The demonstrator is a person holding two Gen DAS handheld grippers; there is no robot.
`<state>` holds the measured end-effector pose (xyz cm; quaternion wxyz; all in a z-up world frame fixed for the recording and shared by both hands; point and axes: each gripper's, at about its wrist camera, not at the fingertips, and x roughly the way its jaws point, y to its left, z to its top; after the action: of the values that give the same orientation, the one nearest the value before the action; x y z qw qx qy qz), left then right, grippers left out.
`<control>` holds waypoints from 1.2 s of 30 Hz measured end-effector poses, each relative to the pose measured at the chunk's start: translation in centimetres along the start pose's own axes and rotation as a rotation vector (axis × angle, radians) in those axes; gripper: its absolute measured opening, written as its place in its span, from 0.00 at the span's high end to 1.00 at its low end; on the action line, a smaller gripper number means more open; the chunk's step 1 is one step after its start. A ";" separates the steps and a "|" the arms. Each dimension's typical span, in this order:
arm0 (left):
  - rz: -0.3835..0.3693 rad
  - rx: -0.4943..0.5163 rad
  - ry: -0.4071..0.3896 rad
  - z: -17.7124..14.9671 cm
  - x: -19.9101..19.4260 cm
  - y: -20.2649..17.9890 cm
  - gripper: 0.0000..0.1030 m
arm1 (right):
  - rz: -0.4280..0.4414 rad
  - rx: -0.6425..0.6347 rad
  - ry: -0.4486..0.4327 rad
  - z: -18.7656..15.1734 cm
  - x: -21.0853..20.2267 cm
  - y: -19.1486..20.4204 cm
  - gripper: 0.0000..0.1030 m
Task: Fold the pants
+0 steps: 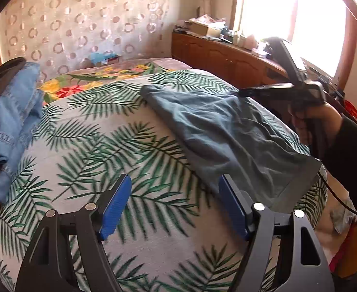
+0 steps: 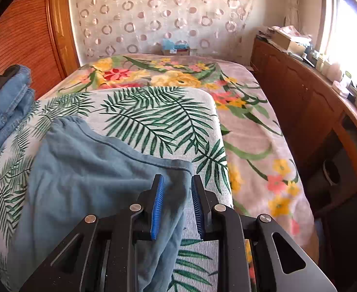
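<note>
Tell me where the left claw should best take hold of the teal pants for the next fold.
Probably the hemmed near corner of the teal pants, approached from the claw's right: that edge lies flat on the leaf-print cover, closest to the open left claw.

Pants point(image 2: 81, 170) lie spread on the leaf-print sheet point(image 2: 159, 112), which covers the near part of the bed point(image 2: 263, 146). Folded jeans point(image 2: 5, 107) sit stacked at the sheet's left edge, well apart from the pants. Floral blanket point(image 2: 154, 73) lies behind the sheet. Cabinet point(image 2: 300, 92) runs along the bed's right side, clutter on top. Small box point(image 2: 176, 47) at the bed's far end, against the wall.
</note>
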<state>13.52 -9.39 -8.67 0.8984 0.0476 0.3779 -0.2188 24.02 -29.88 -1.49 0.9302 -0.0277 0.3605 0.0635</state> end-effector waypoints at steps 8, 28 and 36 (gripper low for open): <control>0.003 0.023 0.035 -0.8 1.1 -1.2 0.27 | 0.008 0.018 0.056 1.5 2.5 -1.0 0.95; 0.011 0.016 0.044 -1.7 1.8 -1.4 0.27 | 0.057 0.001 -0.038 -7.9 -9.3 -0.4 0.84; 0.013 0.009 0.017 -2.1 1.1 -1.3 0.27 | 0.073 0.045 -0.032 -12.4 -13.5 0.3 0.84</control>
<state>12.30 -10.39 -10.79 0.8962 0.0562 0.3844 -0.2141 5.78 -32.10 -1.55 0.9333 0.0072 0.3476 0.0895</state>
